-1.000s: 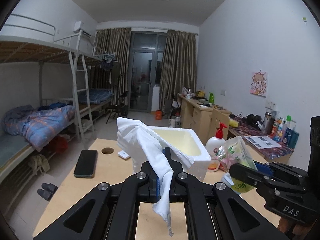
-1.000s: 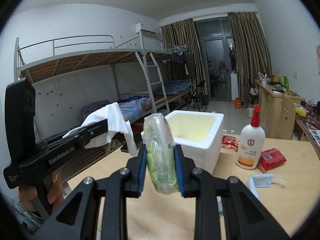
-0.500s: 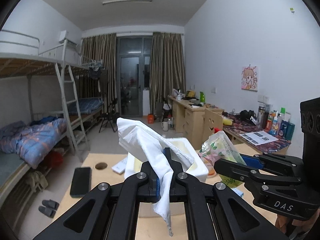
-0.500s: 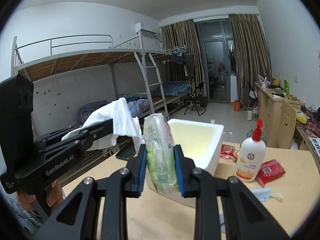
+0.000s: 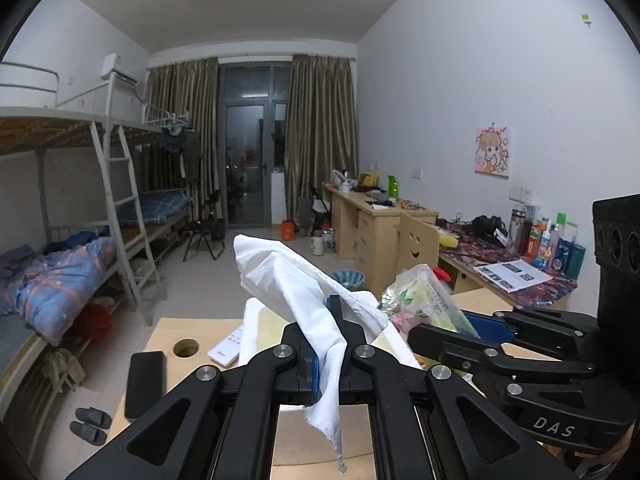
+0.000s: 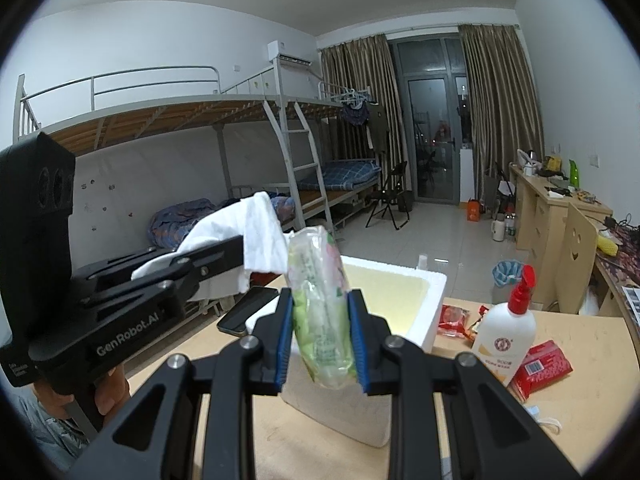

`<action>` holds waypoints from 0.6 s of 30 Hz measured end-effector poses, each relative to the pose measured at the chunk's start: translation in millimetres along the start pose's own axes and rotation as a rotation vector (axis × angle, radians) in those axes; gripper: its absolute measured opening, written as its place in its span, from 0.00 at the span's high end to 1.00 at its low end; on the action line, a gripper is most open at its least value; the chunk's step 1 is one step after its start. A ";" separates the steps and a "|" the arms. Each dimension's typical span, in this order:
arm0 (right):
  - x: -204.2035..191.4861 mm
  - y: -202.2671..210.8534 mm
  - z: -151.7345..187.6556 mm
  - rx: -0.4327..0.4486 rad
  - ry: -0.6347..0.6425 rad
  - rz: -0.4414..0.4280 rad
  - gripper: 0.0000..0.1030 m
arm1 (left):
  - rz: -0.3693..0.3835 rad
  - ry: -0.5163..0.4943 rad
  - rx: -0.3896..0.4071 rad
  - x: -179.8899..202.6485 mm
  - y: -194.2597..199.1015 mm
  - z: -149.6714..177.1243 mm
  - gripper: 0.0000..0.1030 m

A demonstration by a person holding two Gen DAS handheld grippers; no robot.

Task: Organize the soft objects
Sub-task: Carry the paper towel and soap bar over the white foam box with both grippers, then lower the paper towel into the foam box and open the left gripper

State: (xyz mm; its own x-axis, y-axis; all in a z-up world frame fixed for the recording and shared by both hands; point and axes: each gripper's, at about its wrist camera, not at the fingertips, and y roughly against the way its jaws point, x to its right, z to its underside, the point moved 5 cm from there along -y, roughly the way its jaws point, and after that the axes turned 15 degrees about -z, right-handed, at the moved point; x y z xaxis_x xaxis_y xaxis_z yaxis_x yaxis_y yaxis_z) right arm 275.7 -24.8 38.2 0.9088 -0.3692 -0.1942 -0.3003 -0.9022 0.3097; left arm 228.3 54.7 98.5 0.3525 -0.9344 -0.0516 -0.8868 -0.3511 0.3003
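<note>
My left gripper [image 5: 329,344] is shut on a white cloth [image 5: 304,284] that drapes over its fingers and hangs down. It also shows in the right wrist view [image 6: 256,236] at the left. My right gripper [image 6: 320,340] is shut on a green soft tissue pack [image 6: 320,304], held upright. The pack shows in the left wrist view [image 5: 424,300] too. Both are held above the near side of an open white foam box [image 6: 400,312] on the wooden table [image 6: 580,392]. The box's inside [image 6: 384,300] looks empty.
On the table: a black phone [image 5: 145,376], a white remote [image 5: 228,350], a cable hole [image 5: 186,348], a white pump bottle [image 6: 506,328], red packets [image 6: 542,368] and a face mask [image 6: 540,420]. Bunk beds stand at the left, desks at the right.
Both grippers rose and moved forward over the foam box, which now lies lower and closer beneath them. Both still hold their objects.
</note>
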 end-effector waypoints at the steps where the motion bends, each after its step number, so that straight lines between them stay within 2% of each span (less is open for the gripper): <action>1: 2.5 -2.7 -0.5 -0.004 -0.001 0.002 0.70 | 0.007 0.004 -0.005 -0.5 -3.9 -0.5 0.97; 15: 19.6 -19.6 5.6 -0.023 -0.045 0.009 0.70 | 0.063 -0.013 -0.076 7.5 -61.5 6.2 0.97; 18: 21.2 -20.1 7.7 -0.025 -0.053 0.016 0.70 | 0.103 -0.022 -0.093 13.5 -72.2 8.9 0.97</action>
State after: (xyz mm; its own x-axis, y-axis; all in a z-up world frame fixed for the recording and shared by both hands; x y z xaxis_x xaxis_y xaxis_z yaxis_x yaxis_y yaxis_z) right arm 298.8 -16.2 20.7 0.8874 -0.3950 -0.2377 -0.3063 -0.8905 0.3364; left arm 294.5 66.9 67.7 0.2535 -0.9666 -0.0369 -0.8859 -0.2473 0.3924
